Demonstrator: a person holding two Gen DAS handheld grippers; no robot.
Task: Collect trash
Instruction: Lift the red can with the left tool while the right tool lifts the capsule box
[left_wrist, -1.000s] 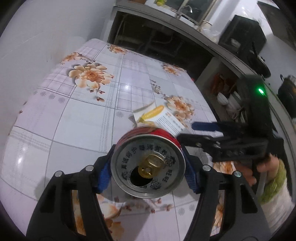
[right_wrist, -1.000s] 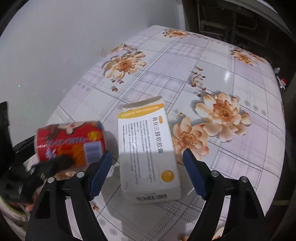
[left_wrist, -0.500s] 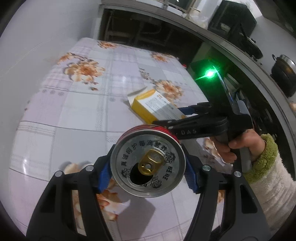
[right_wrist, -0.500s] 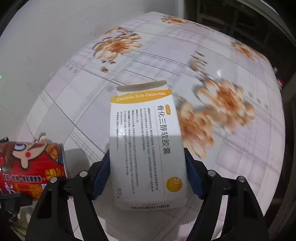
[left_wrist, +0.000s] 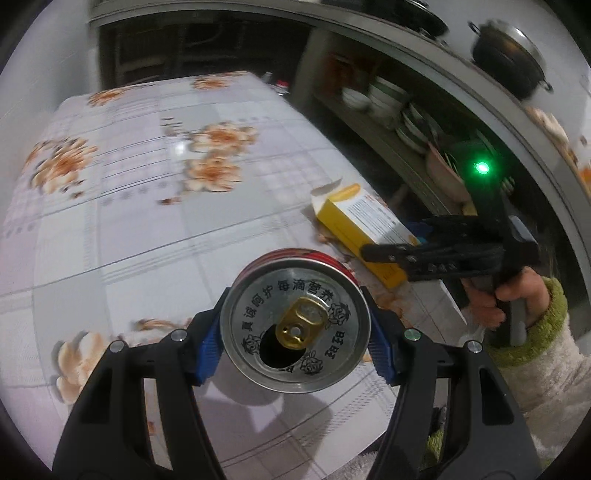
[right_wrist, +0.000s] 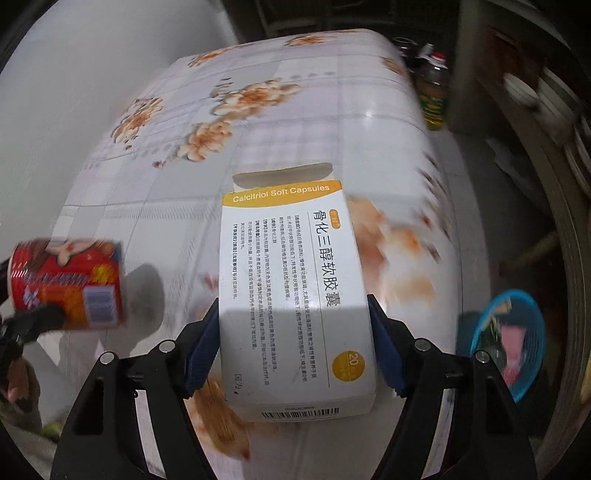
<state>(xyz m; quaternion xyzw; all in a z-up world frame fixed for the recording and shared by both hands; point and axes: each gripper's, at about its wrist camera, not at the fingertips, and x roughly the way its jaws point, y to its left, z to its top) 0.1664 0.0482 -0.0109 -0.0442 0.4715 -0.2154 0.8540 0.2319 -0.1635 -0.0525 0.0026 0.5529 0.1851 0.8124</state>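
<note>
I am working over the floral-cloth table (left_wrist: 147, 229), and off its right edge, down on the floor, I can see a blue basket (right_wrist: 517, 343) with something already in it, which I judge to be where the trash goes. My right gripper (right_wrist: 293, 341) has its jaws closed on the sides of the white and yellow capsule box (right_wrist: 295, 295), near its barcode end, with the box lifted above the table's right edge. My left gripper (left_wrist: 295, 341) has its jaws clamped across the red can (left_wrist: 297, 328), open top facing the camera, above the table's near edge. To do this carry well, I would keep both grips firm without crushing the light box, hold the can's opening up in case of dregs, bring the box over the basket first, and keep the two grippers well apart.
</note>
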